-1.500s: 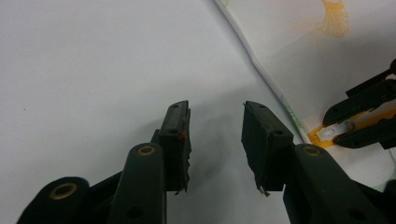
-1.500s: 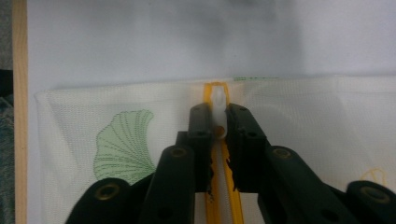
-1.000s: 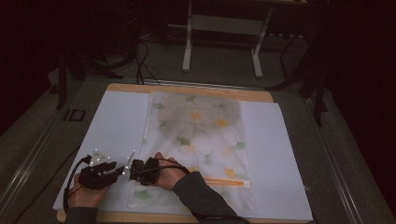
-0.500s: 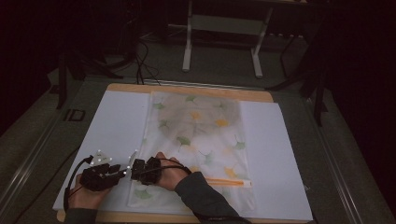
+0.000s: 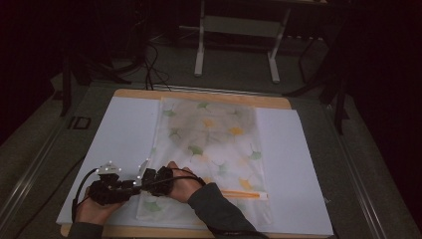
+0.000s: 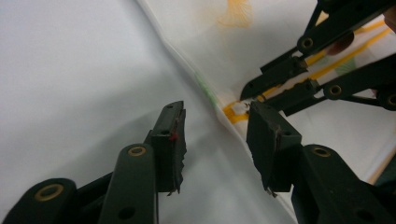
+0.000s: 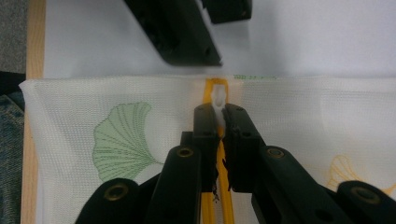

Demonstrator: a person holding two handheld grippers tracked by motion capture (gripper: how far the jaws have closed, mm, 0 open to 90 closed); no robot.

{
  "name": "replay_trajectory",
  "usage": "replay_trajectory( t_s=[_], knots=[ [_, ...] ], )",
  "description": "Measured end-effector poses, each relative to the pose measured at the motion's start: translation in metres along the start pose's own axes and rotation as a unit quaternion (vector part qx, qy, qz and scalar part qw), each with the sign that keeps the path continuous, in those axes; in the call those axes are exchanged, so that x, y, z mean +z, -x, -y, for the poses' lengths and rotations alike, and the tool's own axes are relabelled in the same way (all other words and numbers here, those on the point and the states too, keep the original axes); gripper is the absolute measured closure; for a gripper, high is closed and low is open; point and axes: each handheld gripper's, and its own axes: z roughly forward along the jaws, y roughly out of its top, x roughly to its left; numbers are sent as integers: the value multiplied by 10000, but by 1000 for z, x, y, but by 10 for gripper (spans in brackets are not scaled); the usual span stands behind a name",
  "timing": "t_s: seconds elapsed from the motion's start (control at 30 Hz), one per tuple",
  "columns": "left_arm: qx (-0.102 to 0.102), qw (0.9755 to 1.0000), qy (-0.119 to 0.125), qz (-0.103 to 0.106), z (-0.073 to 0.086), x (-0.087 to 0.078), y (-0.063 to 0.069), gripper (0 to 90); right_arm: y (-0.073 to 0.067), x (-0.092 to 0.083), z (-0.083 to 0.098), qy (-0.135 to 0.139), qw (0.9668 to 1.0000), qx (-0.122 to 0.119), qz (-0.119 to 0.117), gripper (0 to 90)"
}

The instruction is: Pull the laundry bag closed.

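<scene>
Left hand-held gripper (image 6: 215, 140), at the bag's (image 5: 214, 149) 7 o'clock corner, has just opened wide, empty; right hand-held gripper (image 7: 219, 122) pinches the zipper pull (image 7: 217, 100), ready for unzipping.

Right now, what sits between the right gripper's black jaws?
The white zipper pull of the ginkgo-print mesh bag's yellow zipper, pinched by the right gripper, in the right gripper view.
</scene>
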Motion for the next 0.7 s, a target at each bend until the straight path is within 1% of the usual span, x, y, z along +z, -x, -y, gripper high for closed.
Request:
replay_trajectory(
  t_s=[0.07, 0.1, 0.17, 0.2, 0.23, 0.27, 0.43, 0.53, 0.6, 0.67, 0.7],
  knots=[
    [-44, 9998, -79, 148, 0, 3, 0, 551, 0, -1, 1, 29, 10000, 10, 12, 842],
    [-44, 9998, -79, 148, 0, 3, 0, 548, 0, -1, 1, 29, 10000, 10, 12, 842],
    [-65, 9994, -184, 269, 0, 6, 0, 545, 1, -3, 2, 61, 10000, 24, 19, 842],
    [-65, 9994, -184, 269, 0, 6, 0, 545, 1, -3, 2, 61, 10000, 24, 19, 842],
    [-122, 9991, -204, 353, 0, 9, 0, 545, 1, -5, 2, 95, 9999, 16, 35, 842],
    [-122, 9991, -204, 353, 0, 9, 0, 546, 1, -5, 2, 95, 9999, 16, 35, 842],
    [-216, 9971, -202, 697, 1, 14, -1, 559, 1, -10, 3, 161, 9999, 3, 38, 843],
    [-213, 9959, -313, 824, 0, 20, -1, 567, 1, -12, 4, 183, 9998, -13, 64, 843],
    [-194, 9957, -337, 840, 0, 21, -1, 572, 1, -12, 4, 172, 9998, -17, 62, 843],
    [-182, 9951, -342, 913, 0, 22, 0, 600, 2, -14, 5, 186, 9998, -36, 73, 843],
    [-160, 9948, -363, 942, -1, 23, 0, 600, 2, -14, 5, 186, 9998, -36, 73, 843]
  ],
)
